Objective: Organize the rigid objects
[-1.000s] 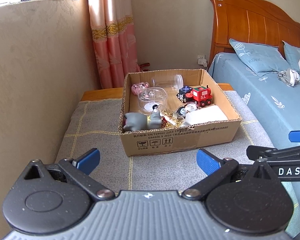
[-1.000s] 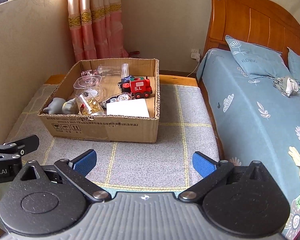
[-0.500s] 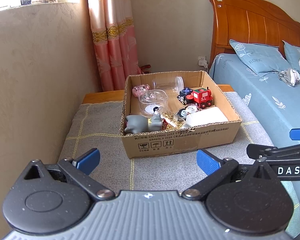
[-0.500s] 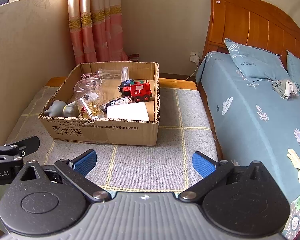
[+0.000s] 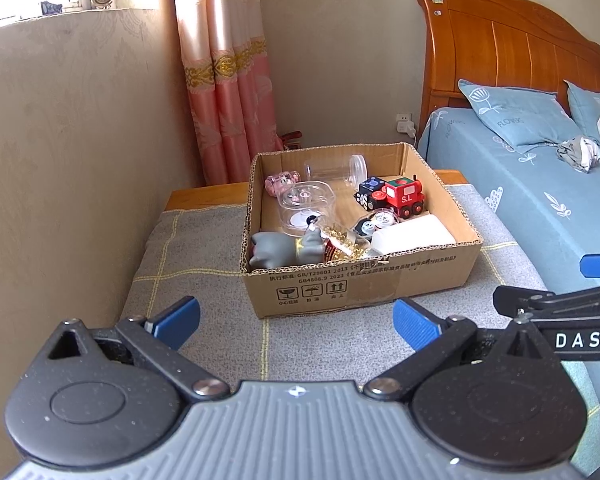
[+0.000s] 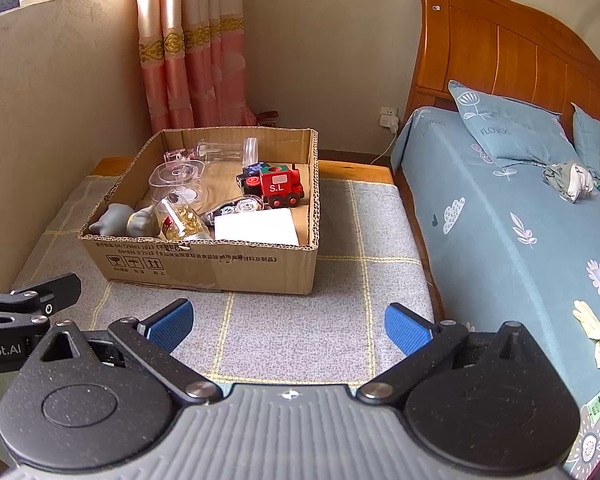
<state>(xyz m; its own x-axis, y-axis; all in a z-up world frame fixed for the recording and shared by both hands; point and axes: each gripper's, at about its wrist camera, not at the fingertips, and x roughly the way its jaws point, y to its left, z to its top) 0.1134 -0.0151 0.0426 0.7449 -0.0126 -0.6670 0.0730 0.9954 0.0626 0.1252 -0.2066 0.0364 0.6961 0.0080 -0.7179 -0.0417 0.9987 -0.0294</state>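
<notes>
- Train [image 6: 281,185]: "S.L" on white side panel.
- Box [image 5: 364,284]: "GB/T29601 2013", handling symbols.
- Pillow [image 6: 508,132]: "FLOWERS".
- Right gripper [image 5: 576,340] arm: "DAS".
- Left gripper [image 6: 4,350] arm: "obot.AI".

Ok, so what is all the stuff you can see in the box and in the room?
cardboard box: one, brown, on the grey mat
toy train: one, red, in the box
cat figure: one, grey, box's near corner
white block: one, in the box
clear containers: two, in the box
grey mat: one, under the box
bed: one, blue sheet, right
curtain: one, pink, behind
left gripper: one, blue pads, open
right gripper: one, blue pads, open
</notes>
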